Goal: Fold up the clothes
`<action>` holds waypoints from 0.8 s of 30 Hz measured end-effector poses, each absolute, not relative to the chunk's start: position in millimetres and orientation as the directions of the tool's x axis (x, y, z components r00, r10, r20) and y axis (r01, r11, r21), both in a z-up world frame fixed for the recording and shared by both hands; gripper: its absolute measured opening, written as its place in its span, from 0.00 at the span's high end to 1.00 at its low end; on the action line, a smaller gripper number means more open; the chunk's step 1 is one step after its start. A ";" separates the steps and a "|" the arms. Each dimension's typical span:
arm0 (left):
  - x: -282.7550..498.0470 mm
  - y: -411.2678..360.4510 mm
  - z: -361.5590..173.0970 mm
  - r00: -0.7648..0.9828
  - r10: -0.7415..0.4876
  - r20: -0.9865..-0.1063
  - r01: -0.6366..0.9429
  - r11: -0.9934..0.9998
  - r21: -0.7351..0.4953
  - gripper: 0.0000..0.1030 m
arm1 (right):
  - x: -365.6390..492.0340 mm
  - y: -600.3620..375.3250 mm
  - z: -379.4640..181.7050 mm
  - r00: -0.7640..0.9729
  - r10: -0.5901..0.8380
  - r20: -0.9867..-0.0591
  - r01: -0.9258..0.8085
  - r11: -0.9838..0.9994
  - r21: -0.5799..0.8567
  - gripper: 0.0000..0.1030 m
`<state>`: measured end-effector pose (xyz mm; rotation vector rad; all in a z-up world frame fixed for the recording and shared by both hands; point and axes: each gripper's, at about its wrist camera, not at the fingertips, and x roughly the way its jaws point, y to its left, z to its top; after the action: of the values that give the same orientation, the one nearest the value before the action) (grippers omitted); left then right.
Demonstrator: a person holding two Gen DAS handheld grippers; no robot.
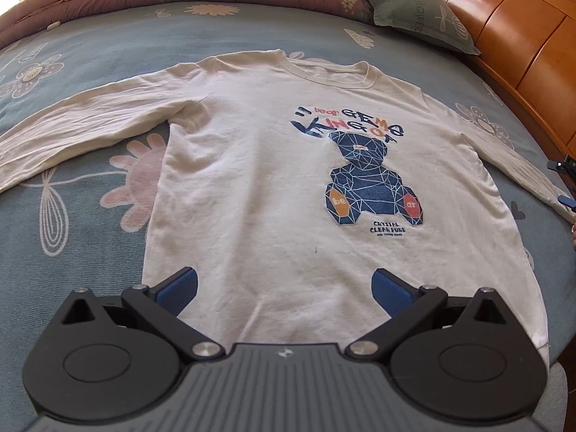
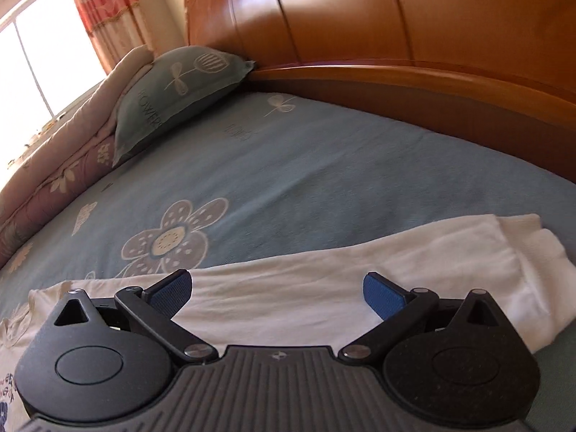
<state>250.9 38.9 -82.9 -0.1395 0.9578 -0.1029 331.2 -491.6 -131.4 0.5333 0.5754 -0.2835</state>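
Hovering with your right tool (image 2: 277, 289) spread over the sleeve (image 2: 360, 270), its length crossing lower frame; left tool (image 1: 284, 289) spread too.

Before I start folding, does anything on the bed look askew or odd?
Mostly fine: the white shirt lies flat, print up, on the bedsheet. One oddity: the sleeve under the right hand-held gripper has its cuff end doubled over. Both hand-held grippers are open, holding nothing.

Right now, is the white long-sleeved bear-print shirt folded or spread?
Spread: the white long-sleeved bear-print shirt lies flat, both sleeves stretched outward.
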 end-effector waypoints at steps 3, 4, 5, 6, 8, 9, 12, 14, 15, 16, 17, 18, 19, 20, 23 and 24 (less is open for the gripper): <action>248.5 34.5 -82.8 0.570 -0.176 -0.803 0.043 0.982 -0.185 0.01 | 320.7 -488.2 -120.0 0.785 -0.141 -0.604 0.452 0.796 0.402 0.00; 247.1 34.5 -81.4 0.571 -0.182 -0.800 0.045 0.981 -0.191 0.01 | 319.2 -479.8 -113.7 0.772 -0.154 -0.617 0.469 0.793 0.388 0.00; 245.6 34.9 -79.5 0.574 -0.186 -0.797 0.046 0.980 -0.195 0.01 | 317.6 -467.2 -106.5 0.771 -0.132 -0.622 0.453 0.801 0.391 0.00; 244.1 35.4 -77.6 0.577 -0.189 -0.794 0.047 0.979 -0.199 0.01 | 315.9 -449.8 -97.9 0.784 -0.092 -0.614 0.411 0.818 0.402 0.00; 241.0 37.5 -72.8 0.586 -0.193 -0.787 0.048 0.978 -0.204 0.01 | 311.2 -401.1 -79.4 0.814 0.000 -0.581 0.288 0.868 0.404 0.00; 239.3 40.6 -69.4 0.595 -0.189 -0.781 0.044 0.978 -0.204 0.01 | 310.9 -372.2 -76.4 0.812 0.054 -0.582 0.220 0.894 0.391 0.00; 235.6 55.3 -58.6 0.620 -0.178 -0.764 0.018 0.977 -0.213 0.01 | 310.9 -283.6 -69.4 0.773 0.218 -0.596 0.005 0.937 0.349 0.00; 234.8 68.0 -52.0 0.633 -0.172 -0.755 -0.001 0.975 -0.223 0.01 | 305.6 -219.6 -77.1 0.723 0.284 -0.630 -0.124 0.950 0.286 0.00; 234.8 74.9 -48.7 0.640 -0.167 -0.750 -0.011 0.974 -0.225 0.01 | 303.3 -192.1 -82.0 0.697 0.300 -0.651 -0.175 0.952 0.252 0.00; 235.9 82.2 -45.7 0.645 -0.163 -0.747 -0.020 0.973 -0.230 0.01 | 299.2 -166.5 -89.7 0.677 0.308 -0.668 -0.219 0.951 0.217 0.00; 237.5 89.6 -43.1 0.649 -0.161 -0.744 -0.029 0.971 -0.235 0.01 | 296.0 -145.6 -97.7 0.661 0.306 -0.685 -0.250 0.951 0.184 0.00; 240.7 97.2 -40.1 0.655 -0.160 -0.739 -0.037 0.970 -0.242 0.01 | 293.8 -128.9 -105.3 0.647 0.290 -0.705 -0.265 0.953 0.148 0.00; 244.7 105.0 -37.0 0.661 -0.160 -0.733 -0.043 0.967 -0.250 0.01 | 291.4 -113.1 -112.8 0.633 0.275 -0.724 -0.286 0.952 0.111 0.00; 248.8 112.8 -33.9 0.667 -0.161 -0.728 -0.049 0.965 -0.258 0.01 | 289.0 -97.3 -120.3 0.618 0.260 -0.742 -0.309 0.948 0.075 0.00; 270.8 137.2 -24.2 0.692 -0.165 -0.703 -0.064 0.956 -0.287 0.01 | 277.6 -77.6 -138.0 0.614 0.208 -0.762 -0.319 0.948 0.002 0.00; 281.1 146.7 -21.6 0.705 -0.166 -0.690 -0.070 0.951 -0.300 0.01 | 274.8 -78.8 -140.0 0.622 0.210 -0.754 -0.315 0.949 0.005 0.00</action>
<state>281.1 146.7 -21.6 -0.3174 0.7902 -0.0542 274.8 -78.8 -140.0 -0.1323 0.8473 0.3028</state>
